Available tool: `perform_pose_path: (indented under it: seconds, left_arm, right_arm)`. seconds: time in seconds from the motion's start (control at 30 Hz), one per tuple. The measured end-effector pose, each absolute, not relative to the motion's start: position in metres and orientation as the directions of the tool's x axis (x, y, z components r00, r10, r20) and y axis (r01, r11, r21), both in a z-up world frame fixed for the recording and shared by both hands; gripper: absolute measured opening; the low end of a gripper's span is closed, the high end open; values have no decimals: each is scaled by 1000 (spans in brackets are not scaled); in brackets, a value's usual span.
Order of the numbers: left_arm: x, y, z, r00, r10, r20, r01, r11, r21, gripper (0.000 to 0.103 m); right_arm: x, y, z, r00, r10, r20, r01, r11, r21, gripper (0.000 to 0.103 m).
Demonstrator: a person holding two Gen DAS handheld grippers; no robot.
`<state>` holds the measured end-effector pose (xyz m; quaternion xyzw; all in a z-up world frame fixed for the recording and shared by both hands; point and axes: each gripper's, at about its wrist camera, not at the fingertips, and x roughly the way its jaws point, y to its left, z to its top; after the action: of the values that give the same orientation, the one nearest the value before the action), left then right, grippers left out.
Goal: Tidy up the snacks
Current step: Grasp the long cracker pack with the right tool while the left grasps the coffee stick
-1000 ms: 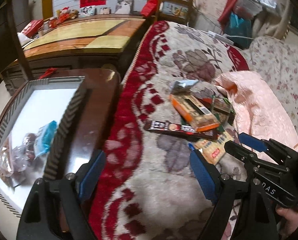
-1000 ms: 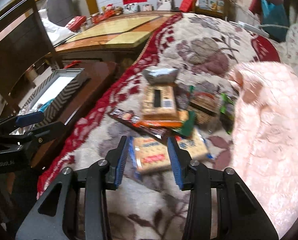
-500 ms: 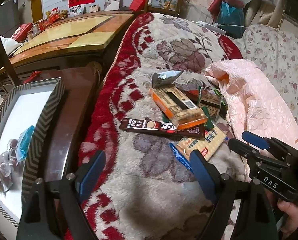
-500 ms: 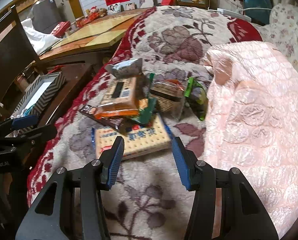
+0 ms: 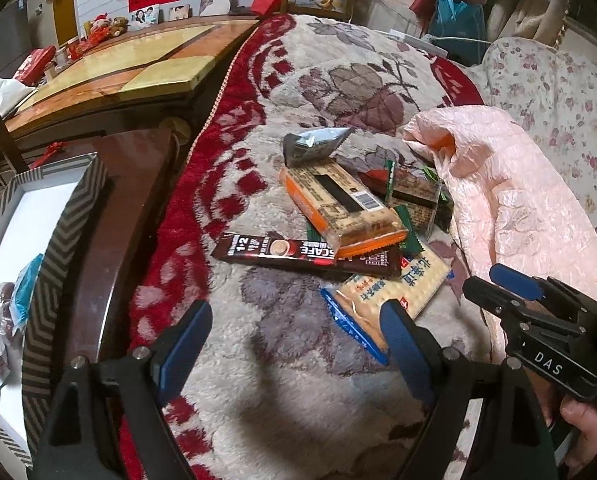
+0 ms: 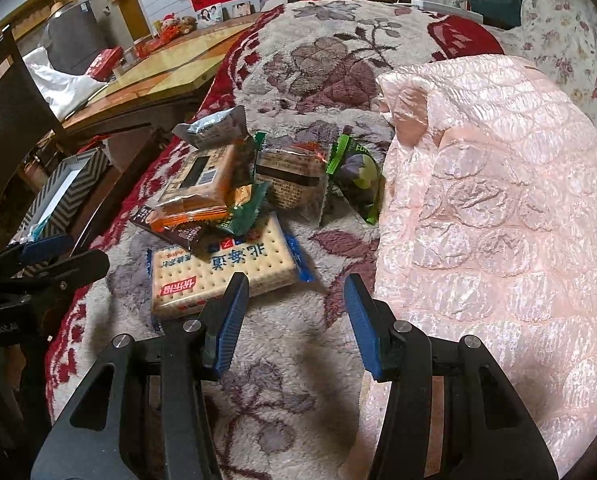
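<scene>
Careful: both your left gripper (image 5: pixel 294 344) and right gripper (image 6: pixel 294 312) hang wide open and empty near the cracker pack (image 6: pixel 222 272), which lies on the blanket (image 6: pixel 290 360) pinned under the coffee stick (image 5: pixel 298 252); lifting it may scatter the pile.

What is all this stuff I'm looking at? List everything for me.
cracker pack: one, tan with blue ends, nearest on the blanket
coffee stick: one, dark brown, under the orange pack
orange biscuit pack: one, on top of the pile
silver packet: one, far end
green candy packet: one, beside the pink quilt
pink quilt: one, right
striped box: one, grey zigzag, white inside, left, holding small packets
left gripper: open, empty
right gripper: open, empty
</scene>
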<state>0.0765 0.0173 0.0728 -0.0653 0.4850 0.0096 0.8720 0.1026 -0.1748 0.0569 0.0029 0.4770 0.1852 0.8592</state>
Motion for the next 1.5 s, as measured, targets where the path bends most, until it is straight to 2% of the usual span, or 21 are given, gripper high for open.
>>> perform_pose_path:
  seconds: [0.43,0.77,0.97,1.13,1.5]
  left_arm:
    - [98,-17,46,455,-194,-869,178,976,-125,87]
    - [110,-11,39,431,-244,-868,165,968,-190,87]
    - [114,24,51,462,-221,-859,82,975,-207,87]
    - [122,45,51,475,-179,-862,20,981,-192,87]
    - [128,45,46,449,-199,-871,125,979,-160,87]
  right_arm:
    - [107,-186,49,465,326,-823,-294,934,204,49]
    - [109,-189,51,469,330,-819,-294,933,208,49]
    - [117,-174,60,470,391,-791,-355,904,237,49]
    - [136,-141,75,459,420,-783,-434,875,215,58]
    - [170,-99,79,408,438,-801,-477,850,222,58]
